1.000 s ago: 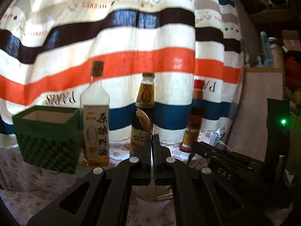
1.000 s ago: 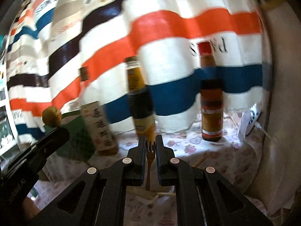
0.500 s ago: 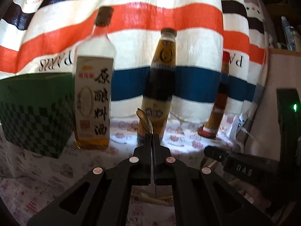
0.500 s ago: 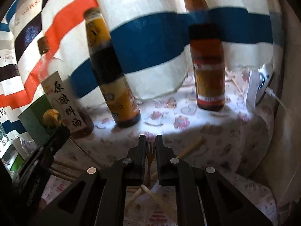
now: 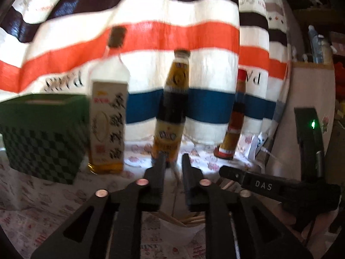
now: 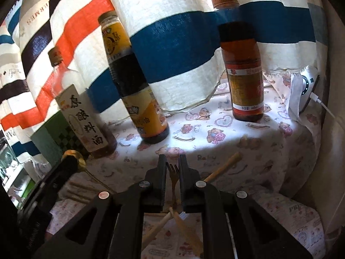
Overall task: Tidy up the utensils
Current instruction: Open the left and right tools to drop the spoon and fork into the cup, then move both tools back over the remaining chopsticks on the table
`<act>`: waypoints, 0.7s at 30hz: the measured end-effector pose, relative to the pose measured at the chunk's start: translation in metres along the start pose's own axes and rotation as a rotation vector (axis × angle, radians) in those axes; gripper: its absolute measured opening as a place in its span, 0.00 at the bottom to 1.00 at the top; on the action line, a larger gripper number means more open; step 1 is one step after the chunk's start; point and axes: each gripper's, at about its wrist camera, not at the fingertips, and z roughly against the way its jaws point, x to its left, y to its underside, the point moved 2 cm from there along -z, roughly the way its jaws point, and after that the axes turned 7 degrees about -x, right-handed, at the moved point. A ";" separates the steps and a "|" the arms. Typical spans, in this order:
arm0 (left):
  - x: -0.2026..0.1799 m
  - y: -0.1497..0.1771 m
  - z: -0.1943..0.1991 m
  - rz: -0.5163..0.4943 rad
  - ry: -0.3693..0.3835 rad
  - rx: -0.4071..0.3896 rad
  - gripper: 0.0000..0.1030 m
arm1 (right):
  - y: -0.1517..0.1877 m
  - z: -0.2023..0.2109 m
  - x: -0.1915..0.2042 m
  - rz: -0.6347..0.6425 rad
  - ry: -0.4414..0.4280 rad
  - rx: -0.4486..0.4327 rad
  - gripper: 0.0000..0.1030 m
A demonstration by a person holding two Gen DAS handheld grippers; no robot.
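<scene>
Two wrist views of a utensil-sorting task, read from near to far.

**Near.** The right gripper (image 6: 173,157) has its jaws closed on a fork (image 6: 173,173). The fork stands upright in the narrow gap, tines up at the level of the fingertips, with its handle running down between the pads. The left gripper (image 5: 173,157) has just been opening its jaws, and they now stand apart. Only a thin, blurred line shows in the gap, and neither pad presses on it. In the right wrist view a golden spoon (image 6: 72,154) has its bowl at the left gripper's tip, and its slim handle slants down and inward. Whether the spoon touches a finger cannot be told.

**Below the jaws.** A white cup (image 5: 181,235) sits under both grippers and holds wooden sticks (image 6: 222,168) that fan outward.

**Middle distance.** The surface (image 6: 215,133), covered in a cartoon-print cloth, carries three upright bottles in a row:
- a clear bottle with a white label (image 5: 107,125);
- a dark sauce bottle (image 5: 172,108);
- a red-capped bottle (image 5: 235,116).

A green chequered box (image 5: 43,138) stands just beside the clear bottle. A white device with a cable (image 6: 306,88) lies at the right edge.

**Far.** A striped cloth (image 5: 151,34) hangs behind the bottles.
</scene>
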 end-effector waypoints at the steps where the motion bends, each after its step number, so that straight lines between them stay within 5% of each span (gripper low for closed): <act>1: 0.002 -0.005 0.007 0.000 -0.007 -0.012 0.24 | -0.001 0.004 0.001 -0.003 -0.014 -0.004 0.13; 12: 0.029 -0.041 0.088 -0.028 -0.102 -0.076 0.60 | -0.003 0.073 0.034 0.055 -0.082 -0.109 0.35; 21: 0.057 -0.019 0.143 -0.028 -0.195 -0.061 0.92 | 0.027 0.127 0.062 0.066 -0.103 -0.133 0.63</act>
